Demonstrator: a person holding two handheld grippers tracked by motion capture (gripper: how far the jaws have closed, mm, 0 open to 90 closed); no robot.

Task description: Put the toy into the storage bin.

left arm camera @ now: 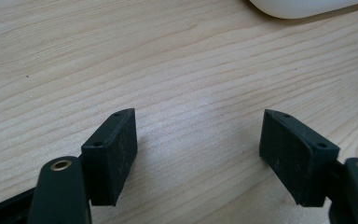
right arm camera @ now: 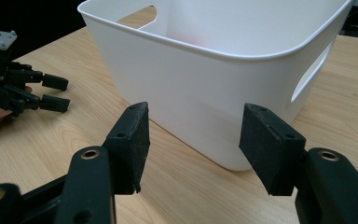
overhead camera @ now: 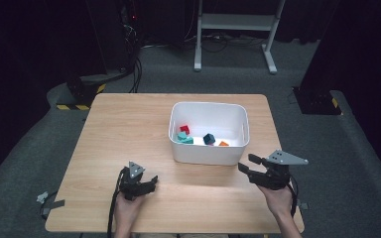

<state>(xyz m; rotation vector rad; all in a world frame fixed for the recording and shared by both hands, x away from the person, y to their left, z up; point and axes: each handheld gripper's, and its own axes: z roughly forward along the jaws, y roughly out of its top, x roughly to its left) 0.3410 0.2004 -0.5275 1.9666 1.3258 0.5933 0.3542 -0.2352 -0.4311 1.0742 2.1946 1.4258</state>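
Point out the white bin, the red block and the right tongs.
white bin (overhead camera: 206, 153): high view, near wall.
red block (overhead camera: 184, 129): high view, top face.
right tongs (right arm camera: 193, 144): right gripper view, between fingertips.

A bin (overhead camera: 209, 148) stands on the table (overhead camera: 124, 124) right of centre, nearer its far edge, with several blocks (overhead camera: 201, 136) inside. The left gripper (overhead camera: 151, 182) lies near the front edge, left of the bin; the right gripper (overhead camera: 245, 163) sits just beside the bin's near right corner
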